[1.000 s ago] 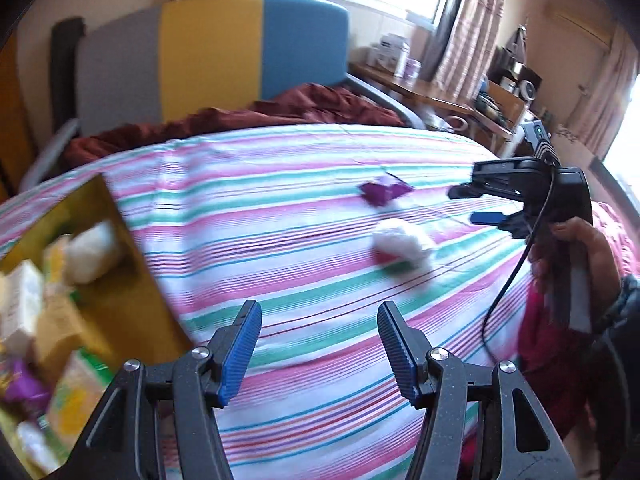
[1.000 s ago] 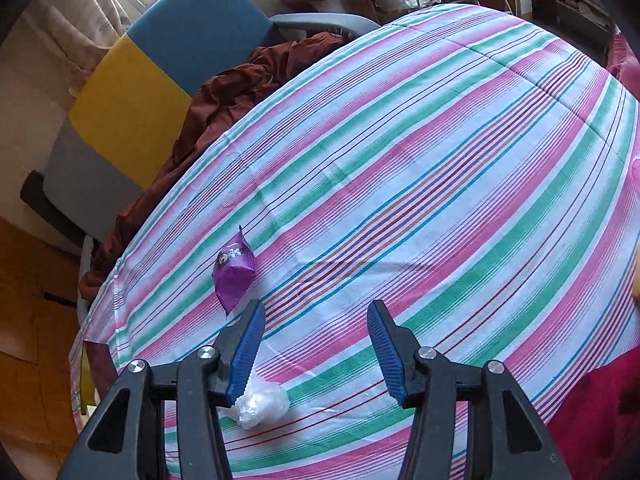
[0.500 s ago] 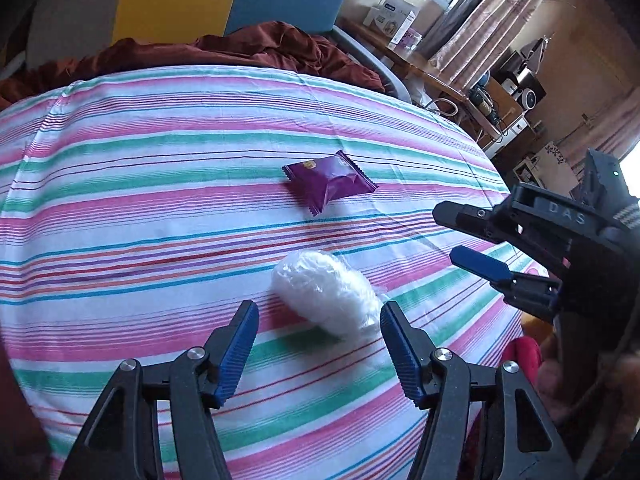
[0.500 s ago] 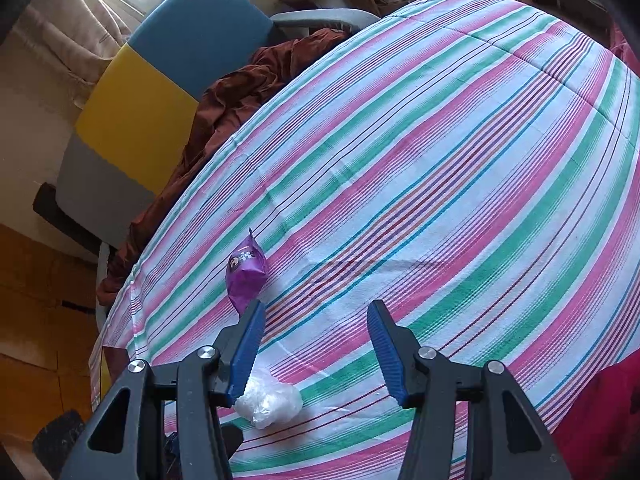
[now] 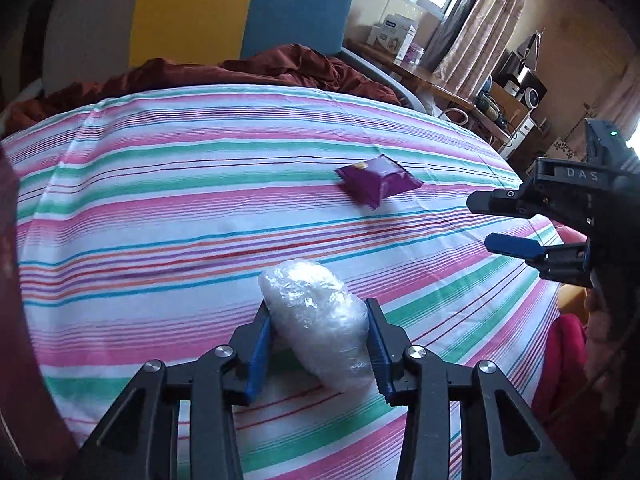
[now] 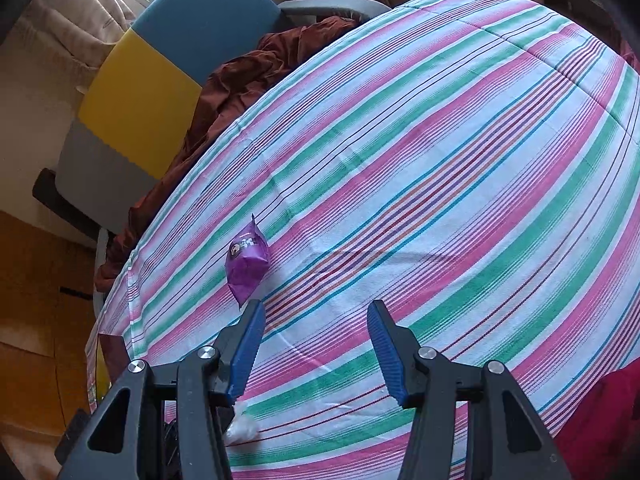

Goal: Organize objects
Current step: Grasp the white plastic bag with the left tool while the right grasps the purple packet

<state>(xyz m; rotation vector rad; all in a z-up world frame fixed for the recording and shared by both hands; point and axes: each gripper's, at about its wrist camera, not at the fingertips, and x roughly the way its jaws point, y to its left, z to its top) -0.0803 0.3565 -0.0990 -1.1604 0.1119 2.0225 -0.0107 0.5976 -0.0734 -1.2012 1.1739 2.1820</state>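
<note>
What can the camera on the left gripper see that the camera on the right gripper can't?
Only the left wrist view shows the left gripper, its jaws closing around the white plastic-wrapped bundle, the whole bundle, and the right gripper from the side. Only the right wrist view shows the right gripper from behind, open with nothing between its fingers, and the wooden floor. Both show the purple snack packet, the striped cloth, the dark red fabric and the yellow and blue chair back. The right view catches only a corner of the bundle.
</note>
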